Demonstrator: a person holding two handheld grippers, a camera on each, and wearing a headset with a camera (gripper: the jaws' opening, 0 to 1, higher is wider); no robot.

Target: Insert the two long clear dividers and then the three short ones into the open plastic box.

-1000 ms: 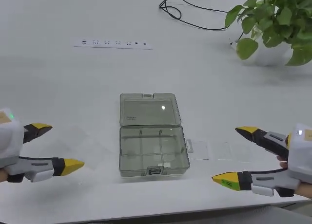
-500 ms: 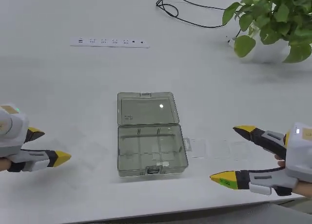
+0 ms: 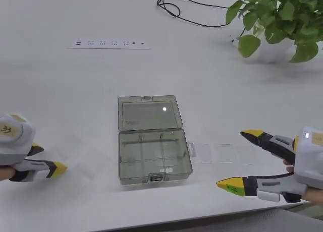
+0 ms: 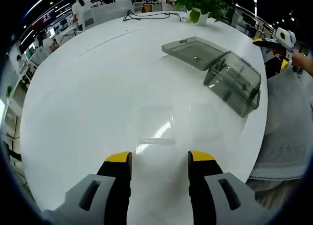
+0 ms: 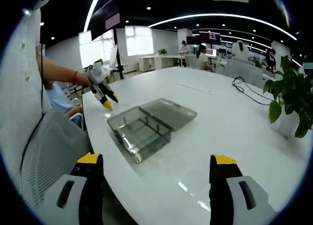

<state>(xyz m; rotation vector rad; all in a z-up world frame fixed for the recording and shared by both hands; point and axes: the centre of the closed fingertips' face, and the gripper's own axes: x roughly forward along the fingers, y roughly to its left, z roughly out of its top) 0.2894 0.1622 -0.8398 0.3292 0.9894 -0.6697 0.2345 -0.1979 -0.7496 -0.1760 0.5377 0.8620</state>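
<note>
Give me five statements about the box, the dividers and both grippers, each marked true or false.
1. The plastic box is open, with its lid lying flat. True.
2. The right gripper is shut on a divider. False: it is open and holds nothing.
3. Clear dividers lie on the table between the box and the right gripper. True.
4. The left gripper reaches into the box. False: it is off to the box's side, open.
5. The potted plant stands beside the left gripper. False: it stands at the far edge, on the right gripper's side.
</note>
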